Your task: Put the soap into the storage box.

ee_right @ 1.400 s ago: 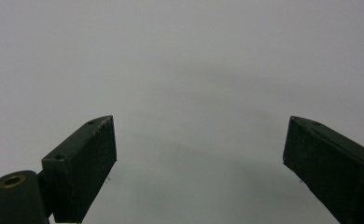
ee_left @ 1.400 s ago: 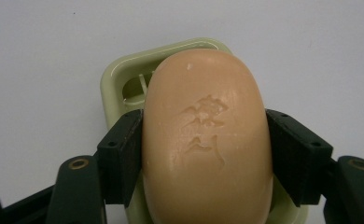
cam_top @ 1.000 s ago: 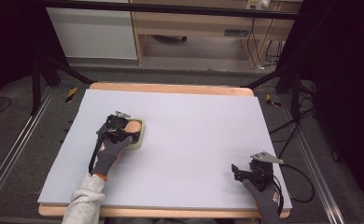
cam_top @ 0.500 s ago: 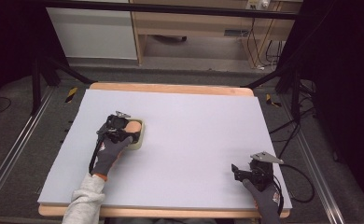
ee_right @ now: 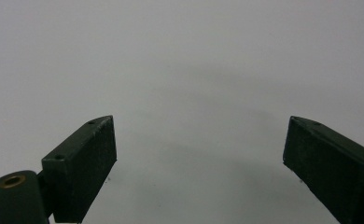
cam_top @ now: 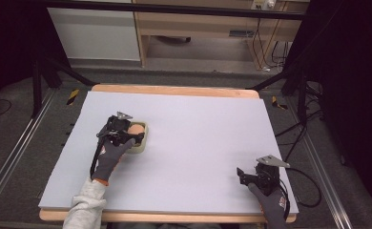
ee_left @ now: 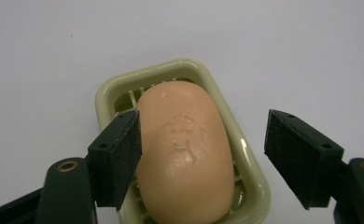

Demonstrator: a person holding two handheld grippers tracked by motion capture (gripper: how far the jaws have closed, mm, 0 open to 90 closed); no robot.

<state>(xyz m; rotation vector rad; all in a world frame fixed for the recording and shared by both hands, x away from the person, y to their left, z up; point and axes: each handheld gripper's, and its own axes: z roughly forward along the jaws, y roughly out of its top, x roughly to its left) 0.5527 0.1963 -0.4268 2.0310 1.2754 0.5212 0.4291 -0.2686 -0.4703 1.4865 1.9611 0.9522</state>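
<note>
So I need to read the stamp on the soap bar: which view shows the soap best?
The left gripper view: the soap lies close up in its green dish, stamped marks visible, between the open left tongs. The high view shows it small, partly behind those tongs. The right gripper view shows bare table.

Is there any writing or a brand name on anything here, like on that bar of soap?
Soap: two characters are pressed into its top, too shallow and soft to read for certain.
Soap dish: no writing can be seen on it.
Left gripper, jaws open either side of the soap: no label.
Table: plain, no marks.
</note>
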